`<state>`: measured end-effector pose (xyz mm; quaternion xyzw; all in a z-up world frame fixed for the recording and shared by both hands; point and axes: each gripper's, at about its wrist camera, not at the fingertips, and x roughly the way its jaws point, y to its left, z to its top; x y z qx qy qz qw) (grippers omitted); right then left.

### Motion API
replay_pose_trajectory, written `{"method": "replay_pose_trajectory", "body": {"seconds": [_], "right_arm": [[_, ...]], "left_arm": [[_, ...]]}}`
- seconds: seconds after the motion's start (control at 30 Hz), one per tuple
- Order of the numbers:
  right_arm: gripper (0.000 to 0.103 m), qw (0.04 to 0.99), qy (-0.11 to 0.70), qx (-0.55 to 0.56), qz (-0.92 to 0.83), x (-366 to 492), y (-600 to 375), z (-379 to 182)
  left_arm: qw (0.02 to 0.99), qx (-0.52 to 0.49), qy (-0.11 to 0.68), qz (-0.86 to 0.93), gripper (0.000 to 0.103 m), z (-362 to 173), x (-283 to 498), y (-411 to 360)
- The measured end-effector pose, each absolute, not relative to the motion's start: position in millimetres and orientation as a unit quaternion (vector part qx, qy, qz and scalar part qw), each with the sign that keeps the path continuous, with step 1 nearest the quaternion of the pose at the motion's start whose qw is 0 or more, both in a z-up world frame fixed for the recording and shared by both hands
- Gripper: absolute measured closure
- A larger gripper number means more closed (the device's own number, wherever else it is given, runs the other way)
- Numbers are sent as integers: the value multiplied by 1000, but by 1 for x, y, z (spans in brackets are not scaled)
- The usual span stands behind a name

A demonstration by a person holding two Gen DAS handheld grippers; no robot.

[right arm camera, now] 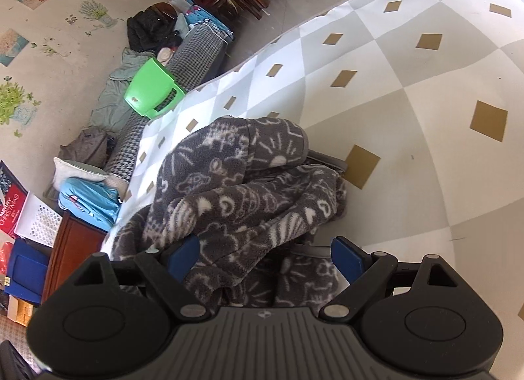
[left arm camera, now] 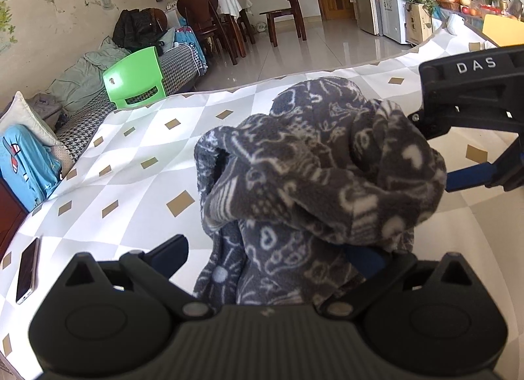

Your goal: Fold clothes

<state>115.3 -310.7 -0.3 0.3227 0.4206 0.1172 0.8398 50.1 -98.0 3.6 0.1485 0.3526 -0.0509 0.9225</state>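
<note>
Fleece garment [right arm camera: 249,196], soft and bulky, bunched; right gripper [right arm camera: 265,257] spread. Left gripper [left arm camera: 265,249] state indeterminable. Grasp hem at 3 o'clock.

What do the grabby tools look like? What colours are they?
Both tools look alike. The left tool has a black ribbed plastic body, two round black side discs with silver pins, and black linkage arms ending in blue fingers. The right tool matches it, and seen from the side it carries white raised letters, DAS. No cables, hands or sleeves show.
</note>
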Motion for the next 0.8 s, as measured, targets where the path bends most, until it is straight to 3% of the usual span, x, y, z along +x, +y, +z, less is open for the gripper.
{"method": "replay_pose_trajectory", "body": {"seconds": [0.8], "right_arm": [[13,834,377,304,265,128,-226,24]], "left_arm": [[939,119,322,9,0,27,45,-56]]}}
